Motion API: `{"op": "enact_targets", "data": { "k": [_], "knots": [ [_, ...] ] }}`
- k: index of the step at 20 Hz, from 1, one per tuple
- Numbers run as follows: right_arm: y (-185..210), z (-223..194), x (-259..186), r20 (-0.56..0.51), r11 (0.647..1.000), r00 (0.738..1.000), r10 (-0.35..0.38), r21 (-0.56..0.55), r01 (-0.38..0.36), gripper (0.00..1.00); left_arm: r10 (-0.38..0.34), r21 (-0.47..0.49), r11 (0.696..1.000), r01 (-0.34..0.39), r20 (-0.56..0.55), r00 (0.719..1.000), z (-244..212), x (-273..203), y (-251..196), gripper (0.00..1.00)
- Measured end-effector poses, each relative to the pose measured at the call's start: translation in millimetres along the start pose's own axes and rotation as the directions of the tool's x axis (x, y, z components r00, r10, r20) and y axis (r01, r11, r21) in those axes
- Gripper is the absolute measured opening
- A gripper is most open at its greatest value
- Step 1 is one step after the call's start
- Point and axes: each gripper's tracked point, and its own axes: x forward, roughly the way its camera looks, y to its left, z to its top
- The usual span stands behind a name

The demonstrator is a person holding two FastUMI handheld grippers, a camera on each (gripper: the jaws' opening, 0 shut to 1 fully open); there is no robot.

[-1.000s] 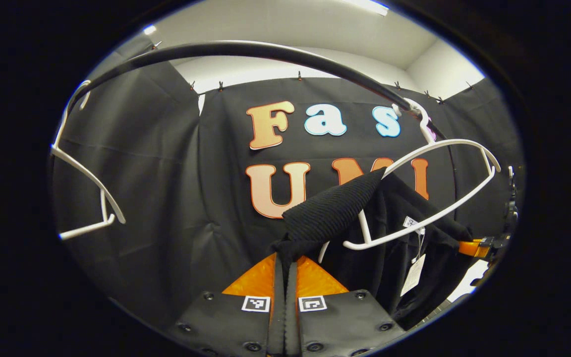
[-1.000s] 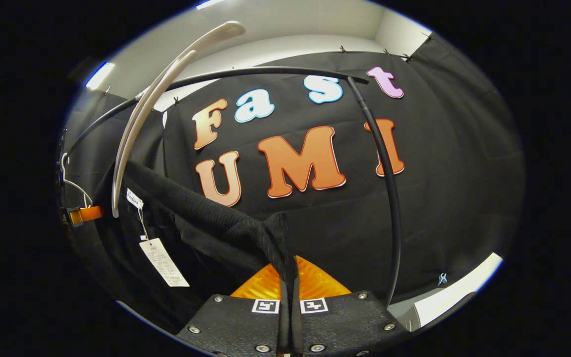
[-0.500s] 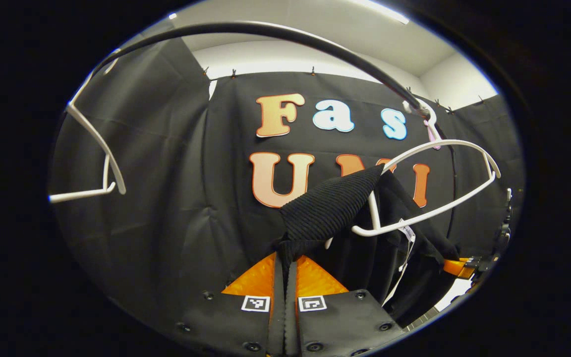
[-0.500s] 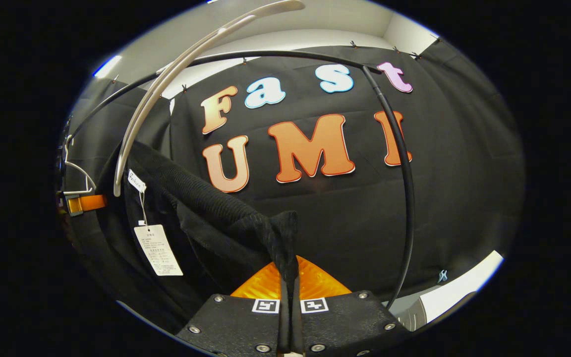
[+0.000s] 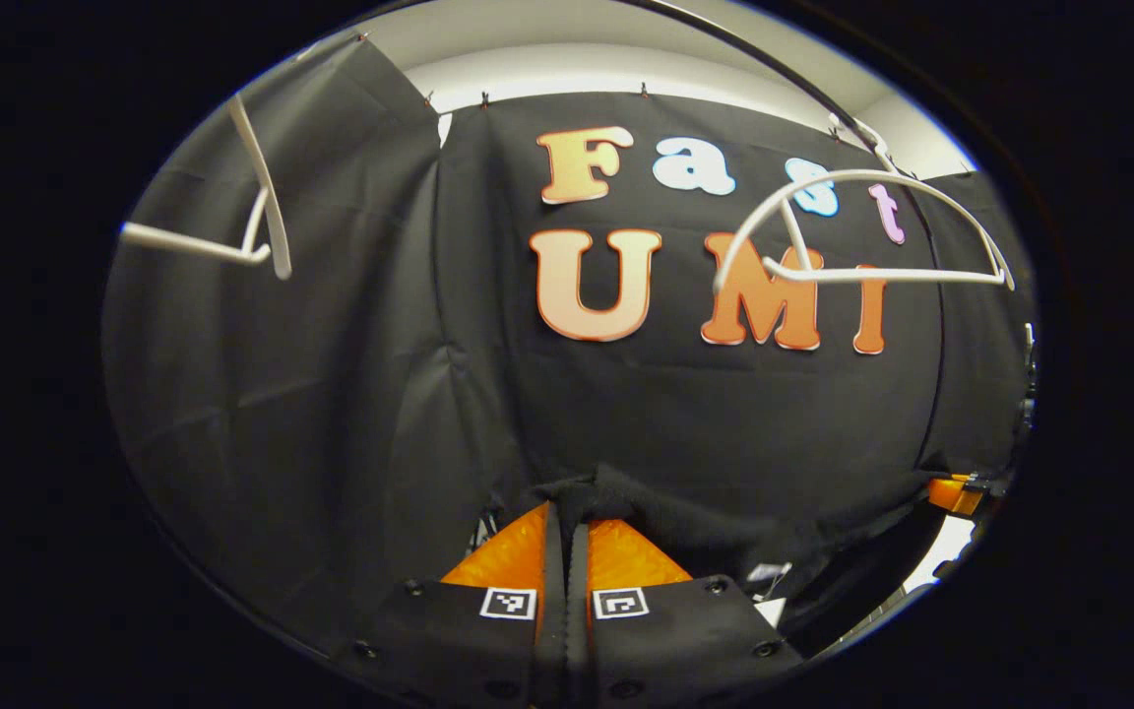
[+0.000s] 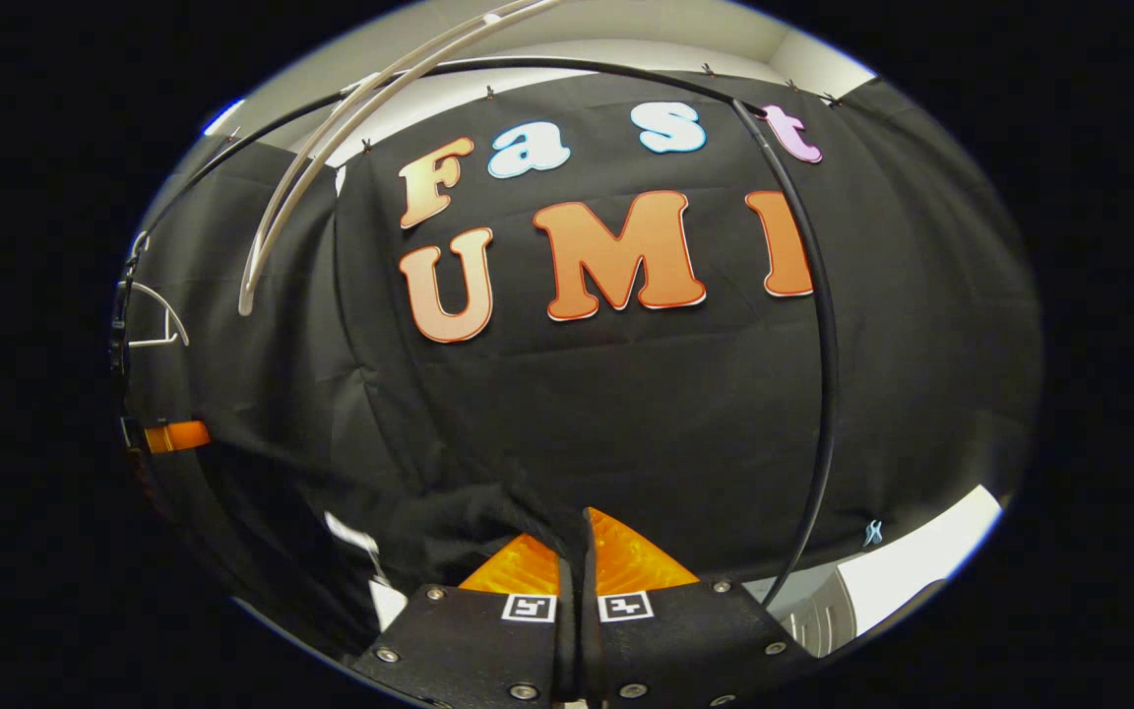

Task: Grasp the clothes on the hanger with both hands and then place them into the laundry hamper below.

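Black knit fabric, 1 garment (image 5: 685,512), slung low between both tongs, clear of the white hanger (image 5: 862,236) overhead. Left tongs (image 5: 567,517) pinched together on 1 edge; right tongs (image 6: 575,527) likewise clamped on the far edge (image 6: 459,522). Judged soft, limp, light; likely to sag and bunch, not slippery. Best held at the 2 shoulder edges, as gripped here. Counted: 1 garment, 2 white hangers, the second (image 5: 232,236) bare at far left, 1 black rail (image 6: 813,325), 1 paper tag (image 6: 355,537). Hamper below, unseen.
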Motion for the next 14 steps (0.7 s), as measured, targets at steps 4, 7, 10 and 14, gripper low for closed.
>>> {"op": "enact_targets", "data": {
  "k": [4,7,10,14],
  "knots": [
    [13,-29,-3,-0.036,0.998,0.999,0.003,-0.064,-0.006,0.01,-0.047,0.024,0.998,0.049,-0.086,0.995,-53,10,-26,0.07],
    [20,-57,-1,-0.079,0.997,0.997,0.009,-0.076,-0.015,0.01,-0.069,0.028,0.997,0.073,-0.142,0.988,-91,11,-42,0.1],
    [19,-90,4,-0.132,0.997,0.991,-0.004,-0.08,-0.007,0.01,-0.084,0.015,0.996,0.089,-0.197,0.977,-123,16,-55,0.07],
    [17,-153,9,-0.24,0.999,0.971,-0.011,-0.05,-0.001,0.02,-0.103,0.004,0.994,0.108,-0.284,0.953,-183,22,-68,0.07]
  ]
}}
